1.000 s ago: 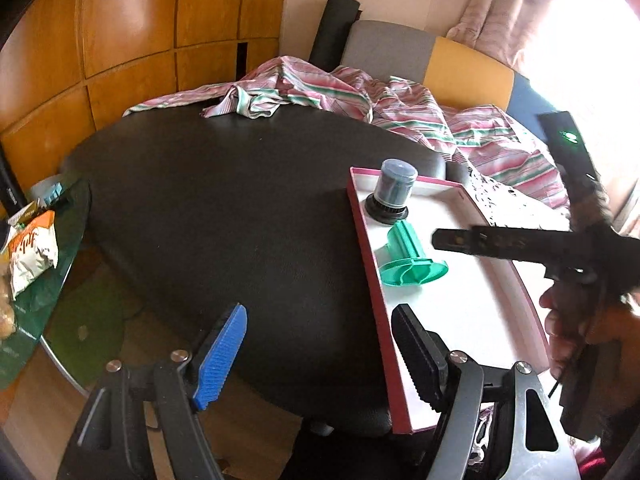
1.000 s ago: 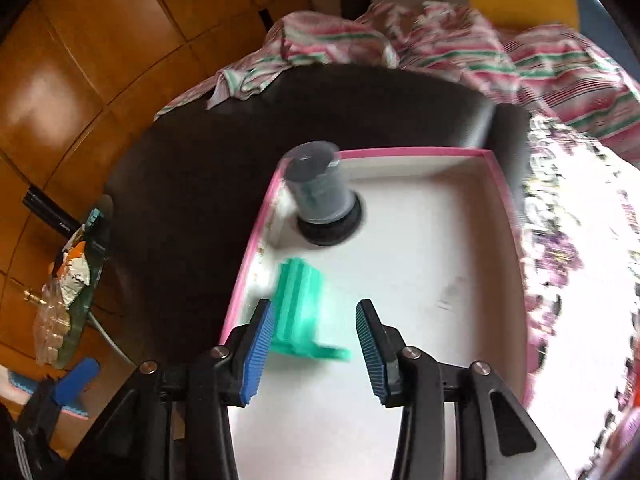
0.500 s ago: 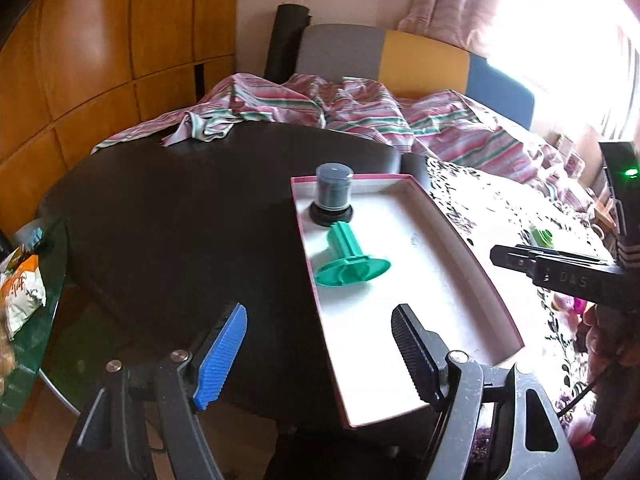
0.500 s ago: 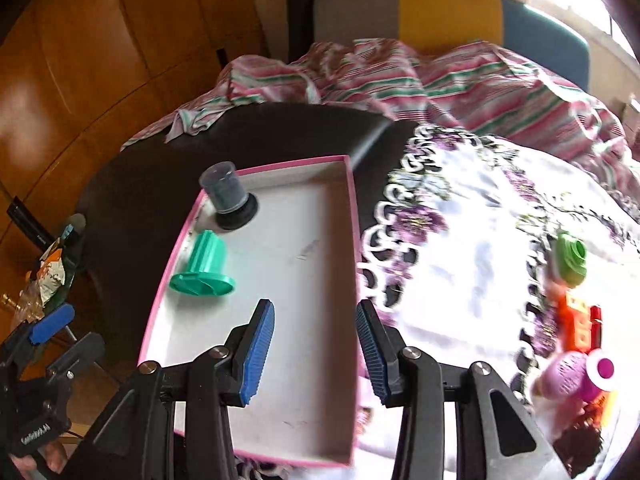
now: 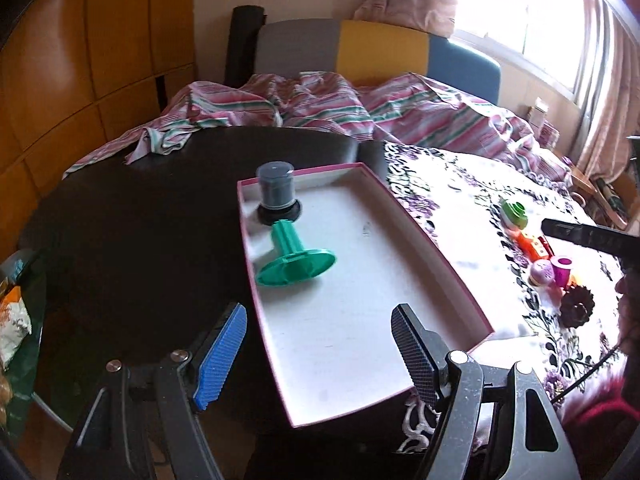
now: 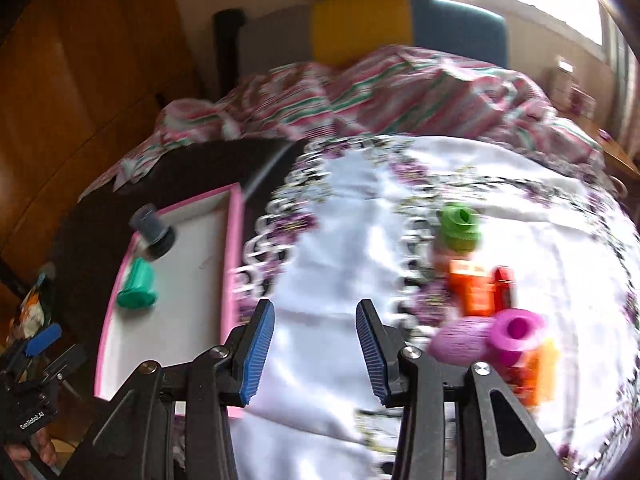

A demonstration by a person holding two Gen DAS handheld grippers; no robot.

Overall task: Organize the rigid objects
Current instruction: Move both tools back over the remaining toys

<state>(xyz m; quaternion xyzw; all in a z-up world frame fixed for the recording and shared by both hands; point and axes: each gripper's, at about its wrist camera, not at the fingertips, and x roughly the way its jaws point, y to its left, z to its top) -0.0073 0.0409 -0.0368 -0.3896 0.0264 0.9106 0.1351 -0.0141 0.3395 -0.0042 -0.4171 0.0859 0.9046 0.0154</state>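
The round dark table (image 5: 132,240) carries a pink-rimmed white rectangular tray (image 5: 360,320). In it, a dark grey cylindrical cap (image 5: 276,194) stands upright at the far corner; a teal plastic flanged spool (image 5: 294,258) lies beside it. Left gripper (image 5: 320,354): jaws wide apart, empty. Right gripper (image 6: 316,354): jaws partly apart, empty, over the white floral cloth (image 6: 352,216).

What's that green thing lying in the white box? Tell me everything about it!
The green thing looks like smooth teal plastic: a ribbed round stem joined to a wide flat disc with little ridges. It lies tipped on its side inside the pink-edged tray, disc toward the camera, stem pointing at the dark grey cylinder behind it, very close or touching. Nothing is holding it.
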